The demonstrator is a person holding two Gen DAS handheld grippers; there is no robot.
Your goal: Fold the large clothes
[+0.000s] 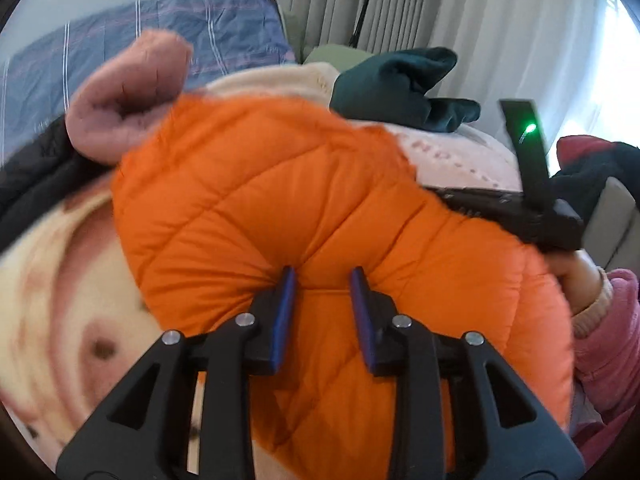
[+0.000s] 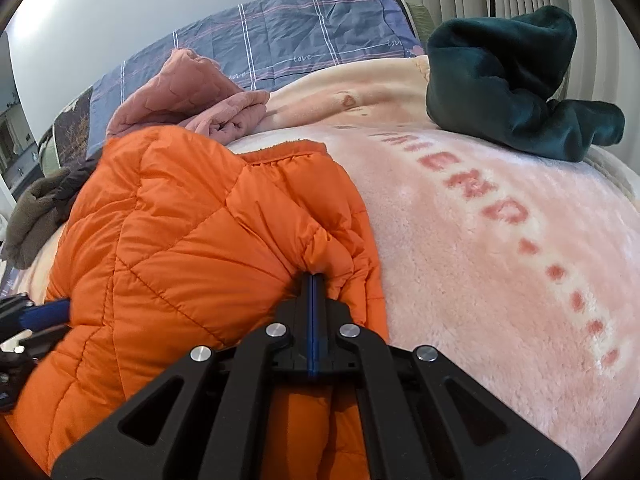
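Left wrist view: your left gripper (image 1: 323,280) has its jaws partly open over the orange quilted jacket (image 1: 280,184), the tips dimpling the fabric but pinching nothing. The jacket bulges straight ahead and runs off toward your right gripper (image 1: 520,216).

Right wrist view: your right gripper (image 2: 314,280) is clamped tight on a fold at the jacket's (image 2: 180,232) right edge, the bulk lying leftward on the pink blanket (image 2: 500,280).

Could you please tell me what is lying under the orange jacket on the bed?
The orange jacket rests on a pink fleece blanket with red lettering, which spreads out to its right. Whatever lies directly beneath the jacket is covered, so I cannot tell whether anything else is there.
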